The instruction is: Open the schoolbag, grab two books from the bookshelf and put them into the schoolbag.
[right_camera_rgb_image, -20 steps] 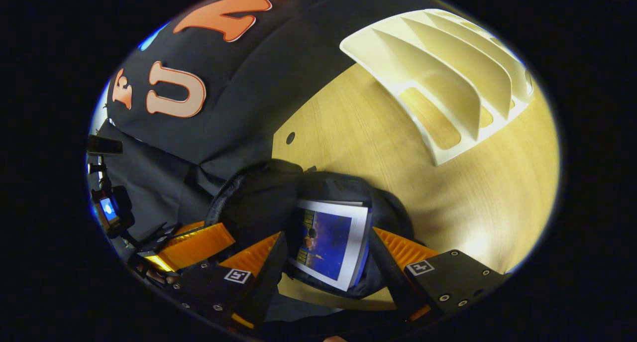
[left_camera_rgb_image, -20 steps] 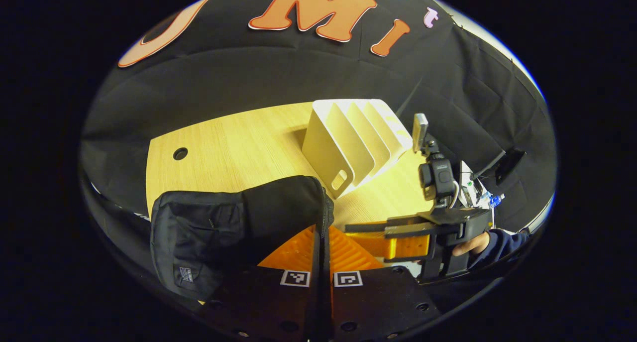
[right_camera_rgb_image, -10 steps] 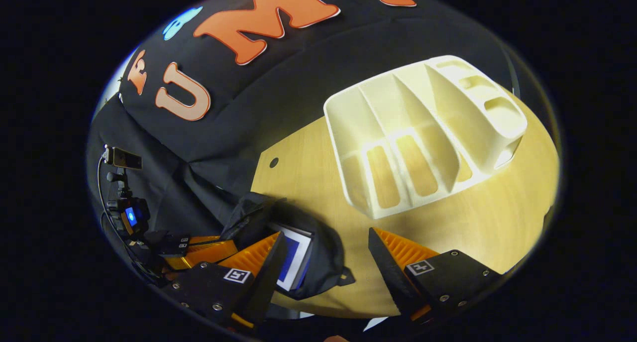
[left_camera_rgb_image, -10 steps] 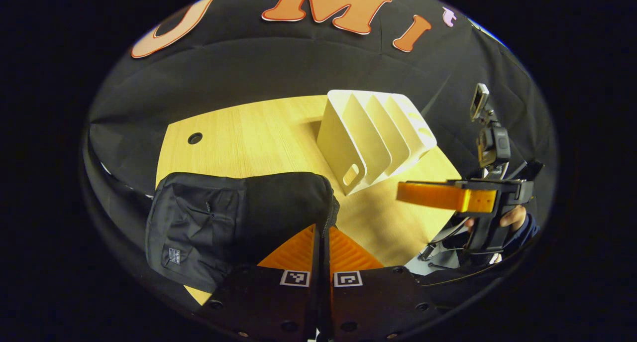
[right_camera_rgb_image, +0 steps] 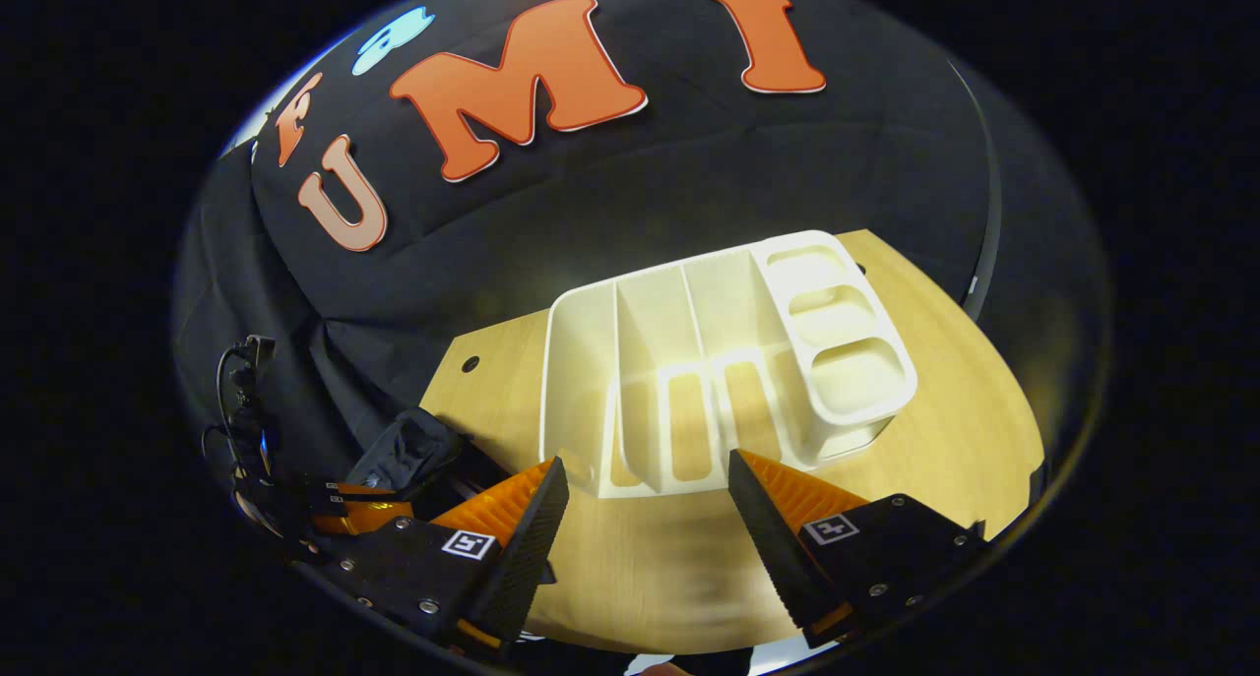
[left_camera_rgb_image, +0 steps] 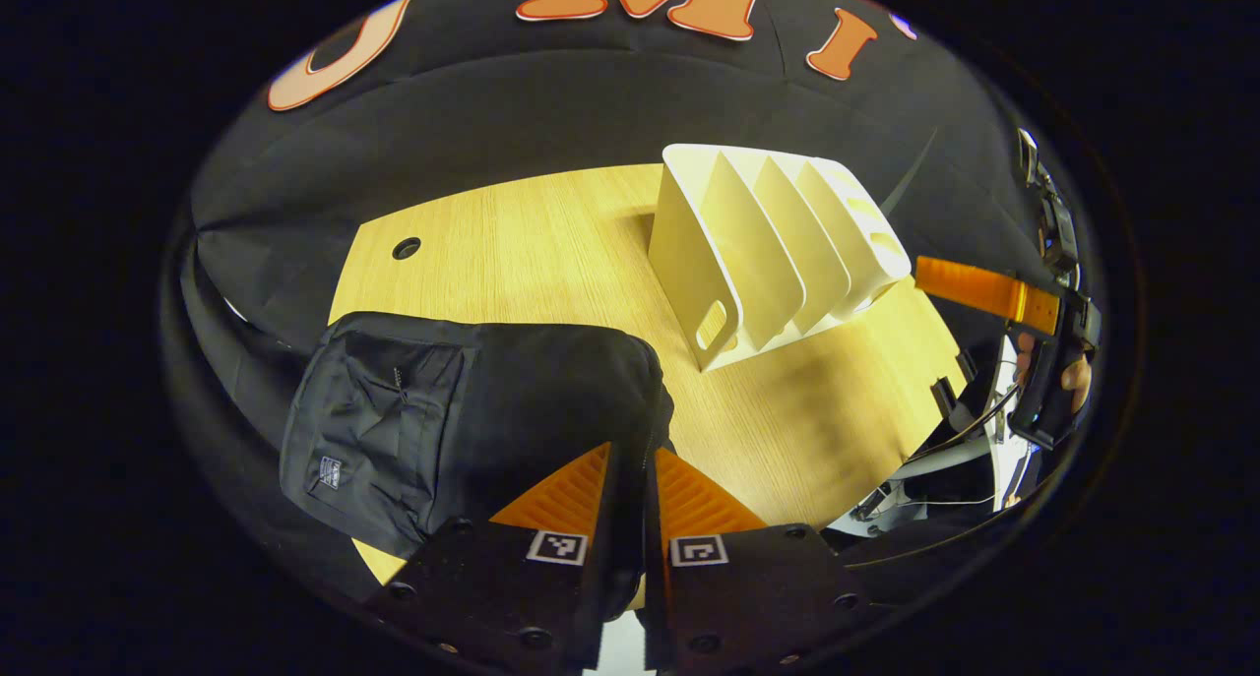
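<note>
Gripping the black fabric schoolbag (left_camera_rgb_image: 472,410) rim, the left tool (left_camera_rgb_image: 630,479) awaits the right tool (right_camera_rgb_image: 640,519), spread apart before the white slotted bookshelf (right_camera_rgb_image: 719,361).

Black cloth wall (left_camera_rgb_image: 591,95) draping behind and around a light wooden table (left_camera_rgb_image: 532,253), folding down past its edges. Round cable hole (left_camera_rgb_image: 406,249) sitting near the table's far left corner. Bright light glaring off the tabletop (right_camera_rgb_image: 945,440), wood grain showing.

left gripper view: low, near schoolbag (left_camera_rgb_image: 463,410) | right gripper view: above bookshelf (right_camera_rgb_image: 719,361)
</note>
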`<state>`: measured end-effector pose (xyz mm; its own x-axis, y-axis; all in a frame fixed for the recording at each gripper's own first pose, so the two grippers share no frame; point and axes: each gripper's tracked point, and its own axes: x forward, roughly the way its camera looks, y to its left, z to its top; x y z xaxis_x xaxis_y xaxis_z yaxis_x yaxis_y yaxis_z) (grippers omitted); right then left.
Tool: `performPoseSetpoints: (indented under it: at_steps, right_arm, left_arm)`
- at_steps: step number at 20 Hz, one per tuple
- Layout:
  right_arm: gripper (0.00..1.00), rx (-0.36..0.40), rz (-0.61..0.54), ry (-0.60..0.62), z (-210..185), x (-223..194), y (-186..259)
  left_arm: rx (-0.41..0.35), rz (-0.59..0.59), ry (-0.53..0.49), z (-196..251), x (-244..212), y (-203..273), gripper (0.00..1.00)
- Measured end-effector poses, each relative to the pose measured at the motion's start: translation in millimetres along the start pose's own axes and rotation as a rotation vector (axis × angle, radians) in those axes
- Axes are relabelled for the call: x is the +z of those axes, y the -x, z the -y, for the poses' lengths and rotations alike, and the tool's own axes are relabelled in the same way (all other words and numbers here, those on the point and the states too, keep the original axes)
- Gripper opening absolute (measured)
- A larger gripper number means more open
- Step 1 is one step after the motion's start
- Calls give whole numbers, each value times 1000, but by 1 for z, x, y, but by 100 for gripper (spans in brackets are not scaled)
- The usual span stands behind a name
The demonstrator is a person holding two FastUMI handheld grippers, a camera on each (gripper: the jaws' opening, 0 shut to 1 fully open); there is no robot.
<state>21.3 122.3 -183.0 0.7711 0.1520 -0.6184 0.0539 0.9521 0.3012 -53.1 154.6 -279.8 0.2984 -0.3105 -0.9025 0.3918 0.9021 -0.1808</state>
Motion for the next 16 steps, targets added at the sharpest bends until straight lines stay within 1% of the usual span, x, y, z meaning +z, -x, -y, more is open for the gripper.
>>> performPoseSetpoints:
  at_steps: [1,2,3,4,5,7,10,11,13,16]
  right_arm:
    - [97,-15,16,17,8,6,2]
    - [97,-28,35,39,15,11,3]
    - [97,-37,56,58,21,19,6]
    - [97,-42,79,74,26,27,12]
    - [98,-45,109,85,31,37,16]
    - [98,-63,187,126,38,62,29]
    - [97,-92,332,204,45,101,56]
    - [97,-96,375,229,45,111,64]
    - [97,-102,444,274,41,128,80]
    - [97,-95,507,316,31,138,95]
  left_arm:
    - [-7,3,11,10,1,-1,26]
    - [-16,13,17,19,2,-2,31]
    - [-18,25,17,29,6,-2,43]
    - [-13,38,14,38,11,-1,51]
    - [-6,57,9,48,17,-1,64]
    - [8,119,-1,71,37,3,77]
    - [-3,262,12,111,82,19,77]
    - [7,321,7,120,101,25,94]
    - [57,429,-25,131,127,45,98]
    - [116,593,-48,149,161,70,98]
